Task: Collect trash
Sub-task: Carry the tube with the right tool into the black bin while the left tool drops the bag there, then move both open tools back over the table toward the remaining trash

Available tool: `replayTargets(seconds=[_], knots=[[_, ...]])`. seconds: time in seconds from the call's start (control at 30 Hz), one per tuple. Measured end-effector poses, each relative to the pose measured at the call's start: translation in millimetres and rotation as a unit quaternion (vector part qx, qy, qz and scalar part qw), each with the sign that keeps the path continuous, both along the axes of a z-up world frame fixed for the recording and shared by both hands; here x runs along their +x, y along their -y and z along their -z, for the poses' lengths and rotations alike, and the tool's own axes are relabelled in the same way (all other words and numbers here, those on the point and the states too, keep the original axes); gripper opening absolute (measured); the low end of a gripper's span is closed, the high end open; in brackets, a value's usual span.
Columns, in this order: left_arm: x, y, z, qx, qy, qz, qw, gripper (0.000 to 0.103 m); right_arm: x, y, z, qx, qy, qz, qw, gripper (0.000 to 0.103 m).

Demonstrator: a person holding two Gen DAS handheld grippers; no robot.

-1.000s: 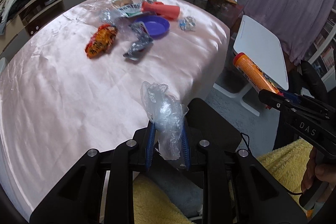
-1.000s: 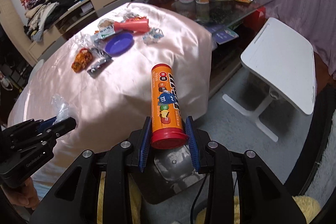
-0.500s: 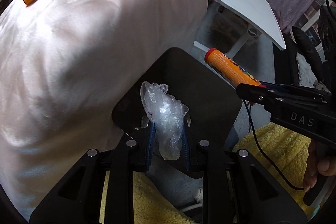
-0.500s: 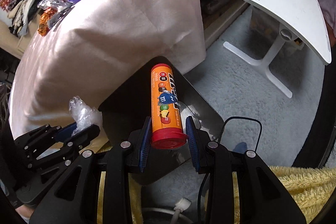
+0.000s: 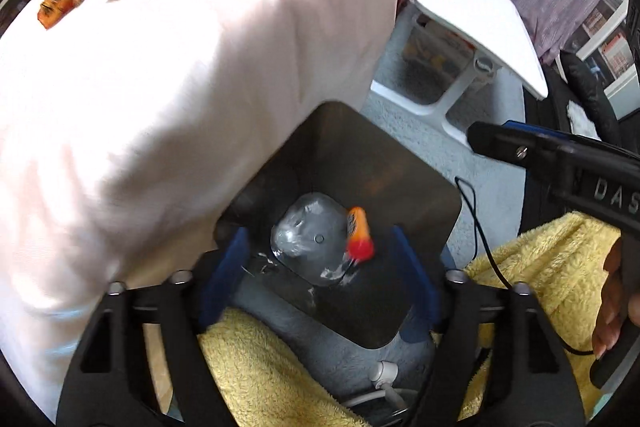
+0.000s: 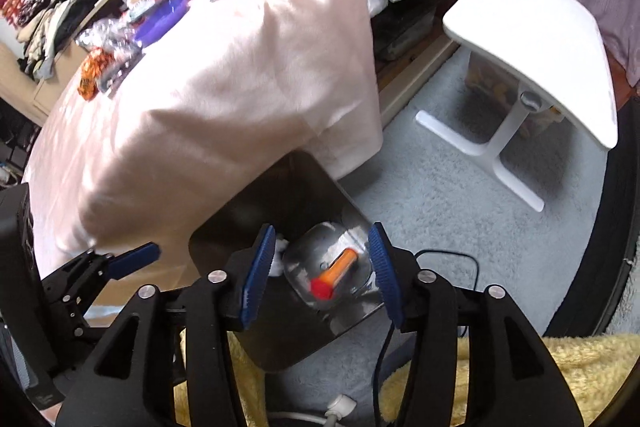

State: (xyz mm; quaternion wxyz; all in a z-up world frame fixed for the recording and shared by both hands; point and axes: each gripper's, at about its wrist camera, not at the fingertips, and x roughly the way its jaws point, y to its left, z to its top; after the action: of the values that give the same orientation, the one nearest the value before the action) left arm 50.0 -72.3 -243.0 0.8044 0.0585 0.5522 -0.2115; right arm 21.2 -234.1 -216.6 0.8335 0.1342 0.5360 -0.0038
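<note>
The orange candy tube (image 6: 338, 273) with its red cap lies at the bottom of the dark bin (image 6: 280, 211), low in the centre of the right wrist view, on a clear plastic lining there. Whether the crumpled clear plastic is among that lining cannot be told. The right tongs (image 6: 322, 273) hang over the bin's mouth, jaws just opened and apart, nothing between the pads. In the left wrist view the left tongs (image 5: 318, 273) have also just spread wide and hold nothing. The bin stands on grey carpet against the pink-draped worktop (image 6: 224, 79). Wrappers (image 6: 94, 71) and a purple dish (image 6: 162, 17) sit at the upper left. A white side table (image 6: 532, 39) stands at right.
</note>
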Motion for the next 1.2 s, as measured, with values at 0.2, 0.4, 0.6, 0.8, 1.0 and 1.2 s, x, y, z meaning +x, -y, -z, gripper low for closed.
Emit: replayTargets(seconds=[0.2,0.4,0.6,0.8,1.0,1.2], knots=[[-7,-22,-43,-0.006,0.042,-0.023,0.9988,0.095,-1,13,-41,-0.009,0.065,0.029,0.997,0.079],[-9,-51,-95,-0.016,0.094,-0.054,0.994,0.095,7,11,-75,-0.004,0.106,0.02,0.994,0.079],[1,-85,-127,-0.004,0.13,-0.095,0.9869,0.095,21,-3,-108,-0.014,0.138,-0.003,0.99,0.08],[25,-119,-144,0.007,0.155,-0.14,0.9779,0.095,47,-17,-121,-0.023,0.151,-0.018,0.988,0.081],[57,-136,-137,0.009,0.146,-0.155,0.977,0.095,79,-28,-113,-0.022,0.146,-0.038,0.988,0.081],[94,-138,-123,0.015,0.133,-0.163,0.9775,0.095,111,-35,-93,-0.028,0.134,-0.053,0.989,0.08]])
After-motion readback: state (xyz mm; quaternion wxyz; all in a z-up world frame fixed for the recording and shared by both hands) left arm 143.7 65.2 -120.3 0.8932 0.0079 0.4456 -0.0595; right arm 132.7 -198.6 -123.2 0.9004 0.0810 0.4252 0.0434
